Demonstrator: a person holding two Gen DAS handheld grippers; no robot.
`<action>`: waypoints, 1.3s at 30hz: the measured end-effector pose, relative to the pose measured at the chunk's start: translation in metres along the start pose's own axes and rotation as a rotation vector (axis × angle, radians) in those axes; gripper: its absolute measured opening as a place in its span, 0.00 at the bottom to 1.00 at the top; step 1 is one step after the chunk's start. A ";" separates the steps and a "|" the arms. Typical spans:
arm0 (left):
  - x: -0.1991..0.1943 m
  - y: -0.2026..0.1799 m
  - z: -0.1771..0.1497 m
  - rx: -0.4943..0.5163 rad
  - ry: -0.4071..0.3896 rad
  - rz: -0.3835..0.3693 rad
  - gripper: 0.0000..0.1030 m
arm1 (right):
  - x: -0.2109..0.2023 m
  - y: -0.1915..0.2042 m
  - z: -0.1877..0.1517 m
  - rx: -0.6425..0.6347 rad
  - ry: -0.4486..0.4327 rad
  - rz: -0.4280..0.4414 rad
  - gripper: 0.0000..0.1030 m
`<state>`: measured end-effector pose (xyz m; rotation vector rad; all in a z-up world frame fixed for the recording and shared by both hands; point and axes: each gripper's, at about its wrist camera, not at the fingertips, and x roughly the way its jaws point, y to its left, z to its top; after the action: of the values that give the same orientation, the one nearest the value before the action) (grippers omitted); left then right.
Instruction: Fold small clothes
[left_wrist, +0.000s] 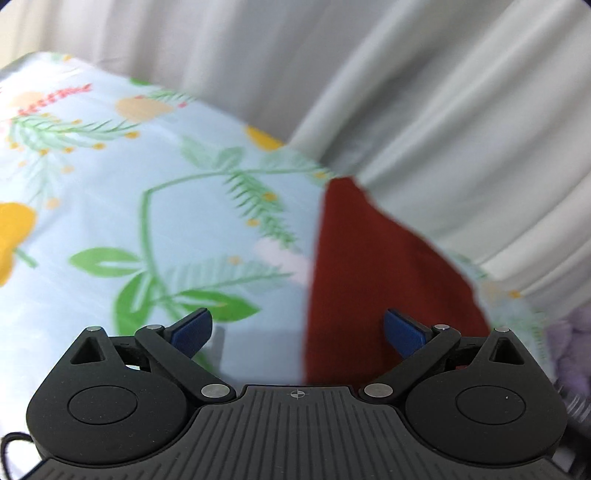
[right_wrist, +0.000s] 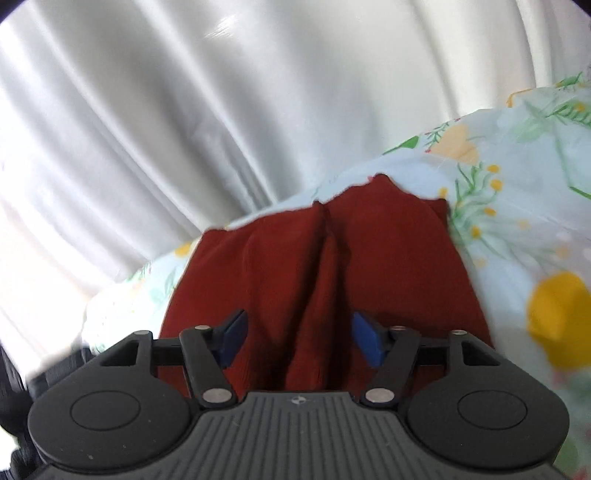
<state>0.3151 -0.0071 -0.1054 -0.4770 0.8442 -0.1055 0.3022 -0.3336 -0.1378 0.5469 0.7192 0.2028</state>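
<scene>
Right now the rust-red garment (right_wrist: 332, 266) lies creased on the floral sheet (left_wrist: 110, 192), white curtain (right_wrist: 147, 110) behind. Both the right gripper (right_wrist: 297, 338) and left gripper (left_wrist: 297, 332) hover spread wide, holding nothing.

Home bedroom, floral bedsheet (left_wrist: 110, 177), pale curtains (right_wrist: 147, 110)

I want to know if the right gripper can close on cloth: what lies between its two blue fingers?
In the right wrist view, a raised ridge of the red garment runs between the open right gripper fingers, on the floral sheet.
</scene>
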 end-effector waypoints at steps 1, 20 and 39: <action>0.001 0.003 -0.002 -0.012 0.007 -0.003 0.99 | 0.012 -0.003 0.008 0.028 0.024 0.021 0.62; -0.014 -0.016 -0.013 0.104 0.000 -0.004 0.99 | 0.021 0.046 0.023 -0.506 -0.131 -0.423 0.10; -0.013 -0.052 -0.077 0.404 0.108 -0.013 0.99 | -0.051 -0.038 -0.036 0.141 0.030 -0.003 0.49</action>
<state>0.2545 -0.0779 -0.1174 -0.0972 0.8989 -0.3101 0.2398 -0.3691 -0.1514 0.6778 0.7668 0.1581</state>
